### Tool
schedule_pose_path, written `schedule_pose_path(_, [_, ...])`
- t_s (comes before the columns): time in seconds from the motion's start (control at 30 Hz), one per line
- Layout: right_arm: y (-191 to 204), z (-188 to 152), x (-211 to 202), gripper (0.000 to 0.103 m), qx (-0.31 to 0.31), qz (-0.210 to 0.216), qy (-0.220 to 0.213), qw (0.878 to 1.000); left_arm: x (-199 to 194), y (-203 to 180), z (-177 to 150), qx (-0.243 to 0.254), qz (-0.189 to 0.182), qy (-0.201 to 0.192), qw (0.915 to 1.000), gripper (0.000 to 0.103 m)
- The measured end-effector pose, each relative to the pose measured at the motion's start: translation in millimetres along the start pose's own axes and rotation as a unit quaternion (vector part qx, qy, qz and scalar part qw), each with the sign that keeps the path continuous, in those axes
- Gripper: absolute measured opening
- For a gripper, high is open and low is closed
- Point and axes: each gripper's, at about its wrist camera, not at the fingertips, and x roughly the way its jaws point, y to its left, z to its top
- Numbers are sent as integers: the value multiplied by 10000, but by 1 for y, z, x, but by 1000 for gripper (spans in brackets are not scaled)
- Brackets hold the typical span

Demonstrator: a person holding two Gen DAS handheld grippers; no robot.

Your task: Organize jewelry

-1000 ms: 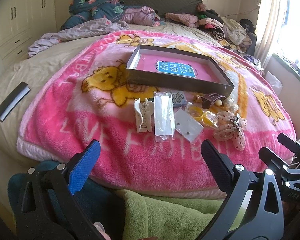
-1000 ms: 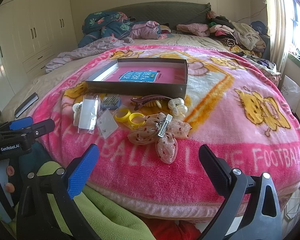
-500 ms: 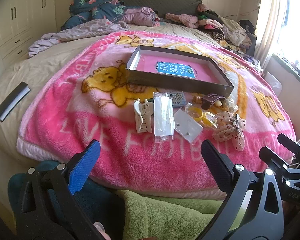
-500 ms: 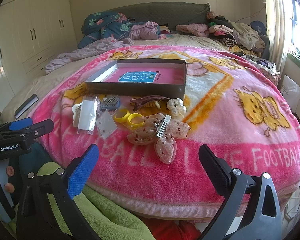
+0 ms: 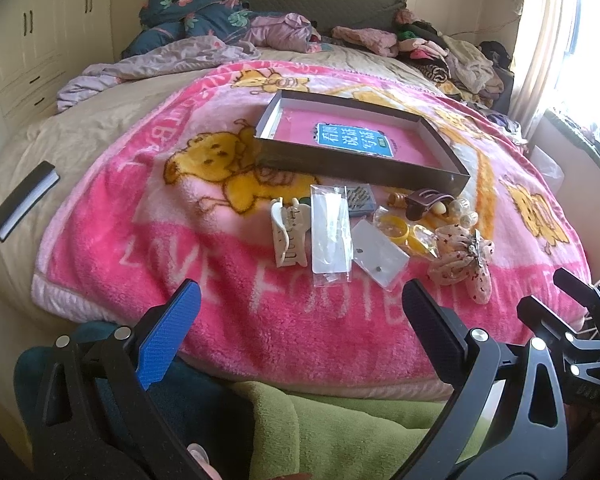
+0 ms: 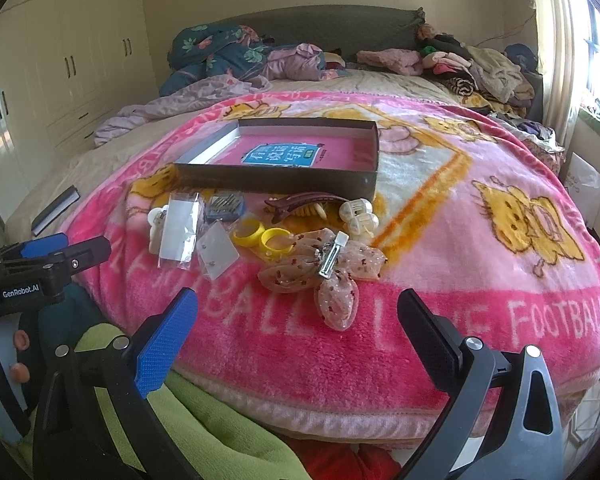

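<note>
Both grippers hang at the near edge of the bed, short of the pink blanket (image 5: 228, 312), and neither touches anything. The left gripper (image 5: 300, 316) has its fingers spread wide with nothing between them, and the right gripper (image 6: 298, 320) is spread just as wide and just as empty. The jewelry and hair things lie in a loose cluster on the blanket, just in front of a shallow dark box (image 5: 360, 168) that sits open with a pink lining and a blue label inside. At the left of the cluster is a cream claw clip (image 5: 288, 232), and touching it lies a long clear plastic packet (image 5: 330, 236). Next to that is a small white card (image 5: 380, 256) tilted on its corner, with two tiny studs on it. Behind these, close to the box wall, is a small blue packet of pins (image 6: 225, 205). Two yellow rings (image 6: 260, 236) sit side by side in the middle, a dark brown clip (image 6: 300, 204) lies just behind them, and a pearly white clip (image 6: 356, 216) rests at its right end. Nearest the right gripper is a sheer spotted bow (image 6: 324, 276) with a silver clip across its middle. A dark slim book (image 5: 24, 200) lies well apart on the beige sheet at the left.
</note>
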Motion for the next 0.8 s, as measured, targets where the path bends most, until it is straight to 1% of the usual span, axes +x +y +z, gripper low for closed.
schedule_pose_path(0.17, [2, 0, 10, 97, -60, 116, 65, 9999, 10, 8, -2, -163, -60, 58, 9998, 92])
schedule_pose_path(0.23, [3, 2, 17, 97, -119, 140, 105, 9998, 16, 10, -2, -142, 6, 105, 9998, 92])
schedule_pose_path(0.3, [2, 3, 21, 97, -137, 158, 133, 9997, 22, 10, -1, -96, -23, 149, 9998, 92])
schedule_pose_path(0.43, [-3, 5, 33, 97, -122, 180, 221, 9995, 31, 3, 0, 51, -229, 209, 9995, 92])
schedule_pose_path(0.53, [-14, 3, 42, 97, -60, 110, 299, 9995, 42, -7, 0, 190, -398, 300, 9986, 92])
schedule_pose_path(0.6, [-24, 2, 49, 97, -11, 0, 359, 9994, 51, -10, 1, 208, -493, 429, 9976, 92])
schedule_pose_path(0.67, [-33, 0, 56, 97, 52, -75, 420, 9991, 58, -12, 1, 214, -568, 502, 9969, 88])
schedule_pose_path(0.73, [-40, -1, 62, 97, 116, -78, 482, 9987, 66, -16, 1, 245, -622, 595, 9960, 77])
schedule_pose_path(0.8, [-46, -3, 68, 97, 182, -77, 519, 9985, 73, -18, 1, 246, -679, 686, 9950, 68])
